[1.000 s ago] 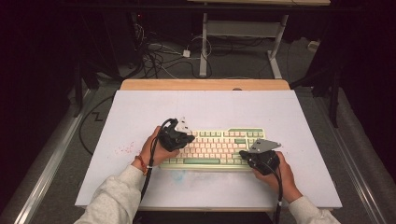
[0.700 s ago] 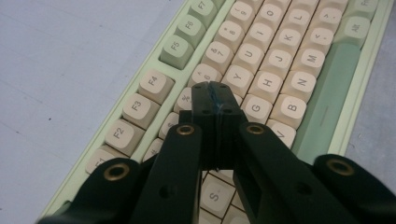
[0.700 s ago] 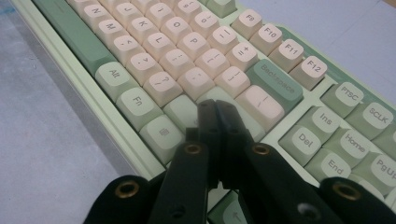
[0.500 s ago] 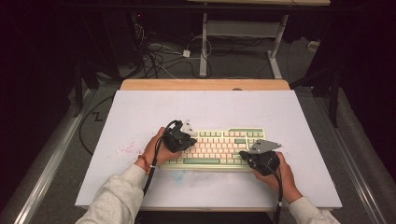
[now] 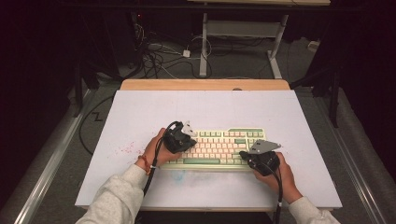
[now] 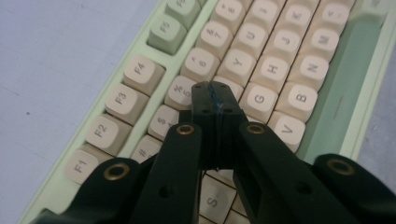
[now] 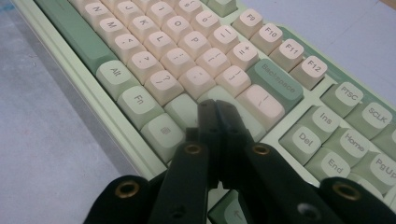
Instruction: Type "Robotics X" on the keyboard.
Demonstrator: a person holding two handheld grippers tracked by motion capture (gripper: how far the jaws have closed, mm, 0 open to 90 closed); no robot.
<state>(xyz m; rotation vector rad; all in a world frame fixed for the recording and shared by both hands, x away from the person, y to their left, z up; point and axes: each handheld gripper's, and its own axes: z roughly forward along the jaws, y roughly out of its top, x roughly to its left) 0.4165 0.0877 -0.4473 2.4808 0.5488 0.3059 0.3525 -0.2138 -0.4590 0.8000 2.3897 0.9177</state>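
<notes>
1. Green and cream keys cover the keyboard (image 5: 219, 148), which lies flat on the pale surface (image 5: 140, 112), near the front and a little right of the middle. It lies in the same spot as a second ago.
2. The left claw (image 5: 183, 138) has slid a little toward the right over the keys since then. The right claw (image 5: 254, 157) has stayed where it was, and both claws were pressed together then too.
3. A strip of wood (image 5: 205, 84) runs along the far edge of the surface. Behind it, cables (image 5: 159, 58) lie on the floor beside a metal table leg (image 5: 203, 44). A few pink marks (image 5: 125, 149) dot the surface left of the keyboard. Nothing stands between the claws and the keys.
4. The left claw (image 6: 215, 99) is closed tight with nothing in it. Its tip sits over the keys just by the 5 and the G; it hides the key under it.
5. The right claw (image 7: 215, 112) is closed tight too and holds nothing. Its tip is down by the pale green key below Backspace (image 7: 273, 83).
</notes>
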